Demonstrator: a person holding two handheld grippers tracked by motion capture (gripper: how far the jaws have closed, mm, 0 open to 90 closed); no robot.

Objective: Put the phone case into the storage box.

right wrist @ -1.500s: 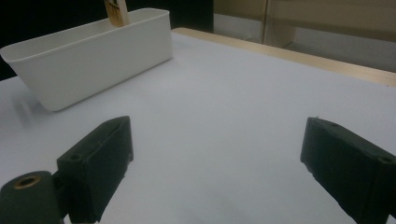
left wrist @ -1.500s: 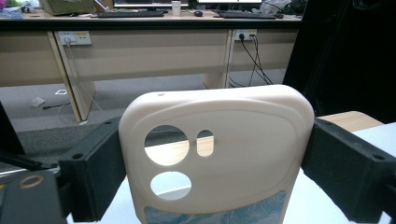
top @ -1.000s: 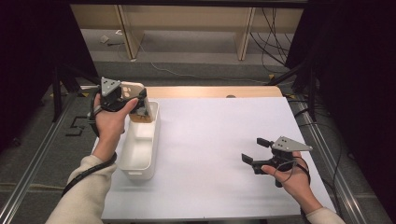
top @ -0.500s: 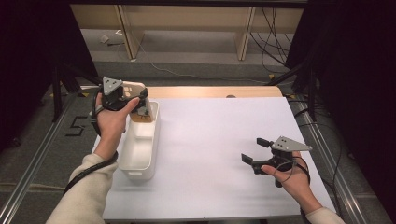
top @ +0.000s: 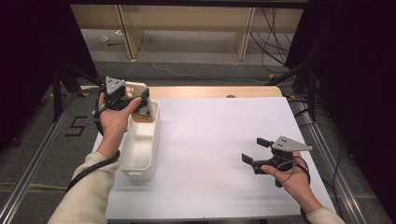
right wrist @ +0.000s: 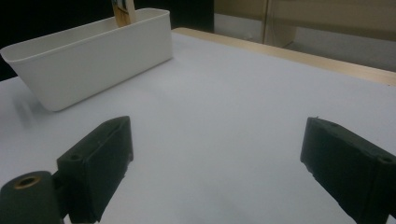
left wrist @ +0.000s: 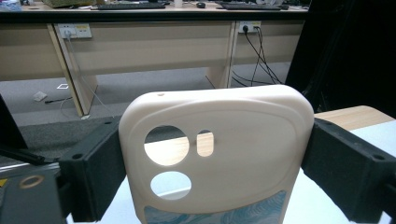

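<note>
Left gripper (top: 140, 100) fingers clamp the cream phone case (left wrist: 217, 154) by its side edges, upright over the far end of the white bin (top: 140, 154), likely for lowering in; right gripper (top: 254, 151) rests on the bench (top: 210, 140), fingers apart, empty.

Overhead light is brightening the white table (top: 215, 140); surroundings are lying dim, and near jaws are blurring softly.

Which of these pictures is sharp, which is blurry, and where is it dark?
High view: evenly lit white table, black surroundings, fairly sharp. Left gripper view: the cream phone case close up looks soft, desks behind clearer. Right gripper view: jaws blurred, white bin slightly soft, dark beyond it.
</note>
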